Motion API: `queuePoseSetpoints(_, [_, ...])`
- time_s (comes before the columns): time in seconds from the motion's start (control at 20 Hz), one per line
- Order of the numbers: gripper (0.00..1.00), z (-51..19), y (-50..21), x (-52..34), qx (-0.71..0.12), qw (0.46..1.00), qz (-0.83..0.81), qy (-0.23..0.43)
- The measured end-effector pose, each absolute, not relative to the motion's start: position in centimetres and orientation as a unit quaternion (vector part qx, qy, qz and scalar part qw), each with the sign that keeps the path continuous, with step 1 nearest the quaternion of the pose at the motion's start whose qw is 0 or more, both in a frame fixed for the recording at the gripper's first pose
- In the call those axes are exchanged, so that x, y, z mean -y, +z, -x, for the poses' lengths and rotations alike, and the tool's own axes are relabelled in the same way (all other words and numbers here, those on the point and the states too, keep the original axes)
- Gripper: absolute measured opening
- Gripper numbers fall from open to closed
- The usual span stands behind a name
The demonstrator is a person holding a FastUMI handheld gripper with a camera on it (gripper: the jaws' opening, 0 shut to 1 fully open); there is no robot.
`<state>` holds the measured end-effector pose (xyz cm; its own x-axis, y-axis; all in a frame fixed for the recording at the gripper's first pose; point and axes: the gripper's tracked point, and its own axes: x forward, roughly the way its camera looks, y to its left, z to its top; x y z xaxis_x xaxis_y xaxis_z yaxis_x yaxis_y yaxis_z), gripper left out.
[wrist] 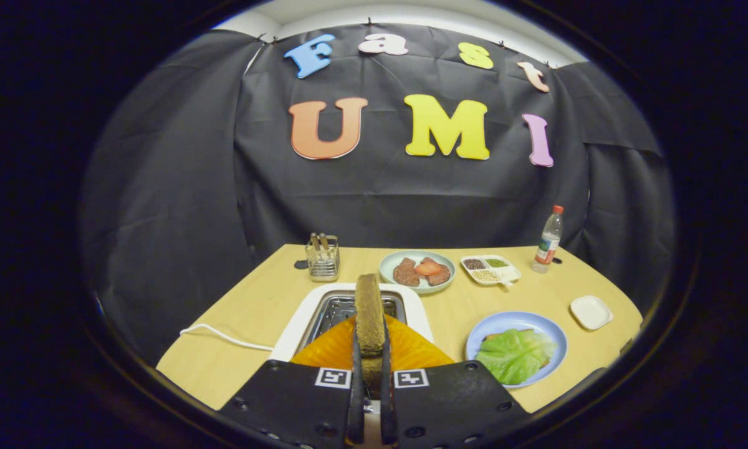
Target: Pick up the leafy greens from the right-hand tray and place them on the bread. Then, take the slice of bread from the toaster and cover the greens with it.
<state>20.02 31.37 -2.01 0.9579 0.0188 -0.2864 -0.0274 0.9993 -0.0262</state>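
The pale wooden tabletop [249, 312] carries everything here, running from the near edge under the tool to the far edge against the booth's wall. Largest on it is the white toaster [299, 324] with its metal slot, near the near edge at the middle, a white cord [224, 337] trailing from it toward the left edge. Over its near part lies an orange ridged piece [411, 349], perhaps a mat or a lid, though the fingers hide too much to say. The gripper [369, 349] has both fingers pressed on a brown slice of bread [369, 312], which stands upright on edge between them, over the toaster's slot. Just to the right, near the near edge, a round light-blue plate [505, 321] holds the pale green leafy greens [514, 355], lying over a second slice of bread [492, 337] whose edge barely peeks out. Toward the far edge sit a round pale-green plate [393, 265] with brown meat pieces and a red slice, then a small white divided tray [508, 269] of seasonings to its right. A wire rack [323, 259] stands at the far edge left of these. A clear plastic bottle [548, 240] with a red cap stands near the far right corner, and a small white square dish [591, 312] sits by the right edge.
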Motion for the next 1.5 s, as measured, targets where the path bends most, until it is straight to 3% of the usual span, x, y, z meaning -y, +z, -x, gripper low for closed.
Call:
queuePoseSetpoints(0.05, [0.10, -19.8, -1.9, -31.2, -0.145, 0.989, 0.010, 0.011])
queuePoseSetpoints(0.1, [0.03, -19.7, -1.6, -31.1, -0.142, 0.990, 0.005, 0.016])
queuePoseSetpoints(0.8, [0.03, -15.9, 9.8, -25.2, -0.056, 0.993, -0.071, 0.074])
queuePoseSetpoints(1.5, [0.03, -21.2, -1.7, -12.9, -0.128, 0.987, -0.098, 0.014])
